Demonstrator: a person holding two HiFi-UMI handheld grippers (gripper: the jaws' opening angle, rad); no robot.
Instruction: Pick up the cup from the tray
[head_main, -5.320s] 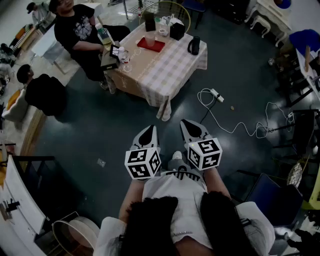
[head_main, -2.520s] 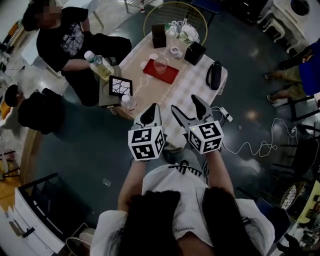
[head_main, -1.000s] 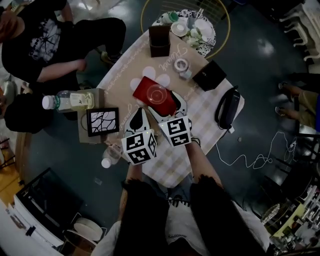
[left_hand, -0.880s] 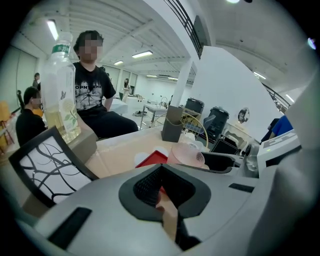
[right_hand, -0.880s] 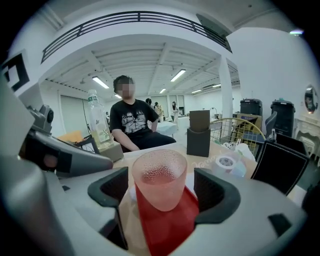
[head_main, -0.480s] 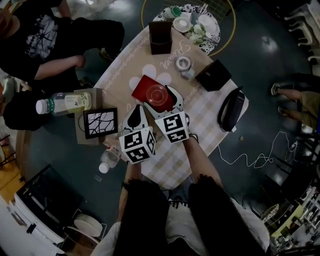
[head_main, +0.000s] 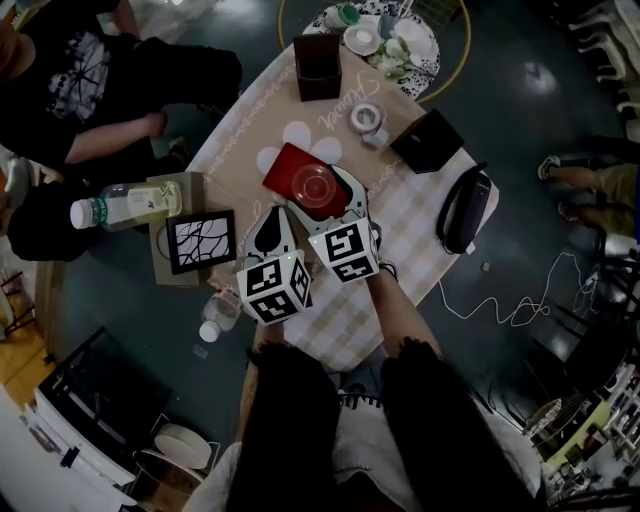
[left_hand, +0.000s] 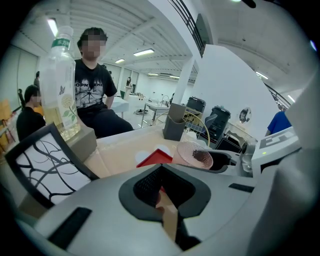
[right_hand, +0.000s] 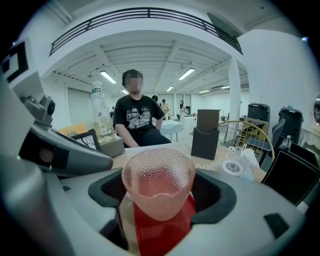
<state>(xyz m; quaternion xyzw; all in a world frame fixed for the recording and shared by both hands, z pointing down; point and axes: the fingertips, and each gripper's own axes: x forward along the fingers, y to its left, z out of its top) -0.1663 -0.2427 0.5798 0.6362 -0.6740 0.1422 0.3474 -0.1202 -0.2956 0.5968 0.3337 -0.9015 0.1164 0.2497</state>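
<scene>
Right gripper (head_main: 326, 200): your jaws are spread, one on each side of the cup; the cup fills most of the gap. Whether the pads touch its wall cannot be told.
Cup (right_hand: 158, 182): clear, dimpled, pinkish; upright on the tray, between your right jaws.
Tray (head_main: 285, 170): red, flat on the beige runner of the table (head_main: 405, 225). Your right gripper reaches over its near corner.
Left gripper (left_hand: 161, 182): your jaws are pressed together with nothing between them. It hangs over the table just left of the right gripper and beside the tray.
Bottle (left_hand: 60, 90): clear with yellowish drink, upright on a grey box (left_hand: 82, 142) at the table's left side.
Picture frame (head_main: 202, 241): black, with a white line pattern, leaning just in front of the grey box and close to your left gripper.
Dark holder (head_main: 318, 66): upright at the table's far end, well beyond the tray.
Tape roll (head_main: 367, 118): on the runner, between the holder and a black case (head_main: 427, 141).
Person (head_main: 90, 70): seated at the table's left, in a black printed shirt, forearm near the bottle.
</scene>
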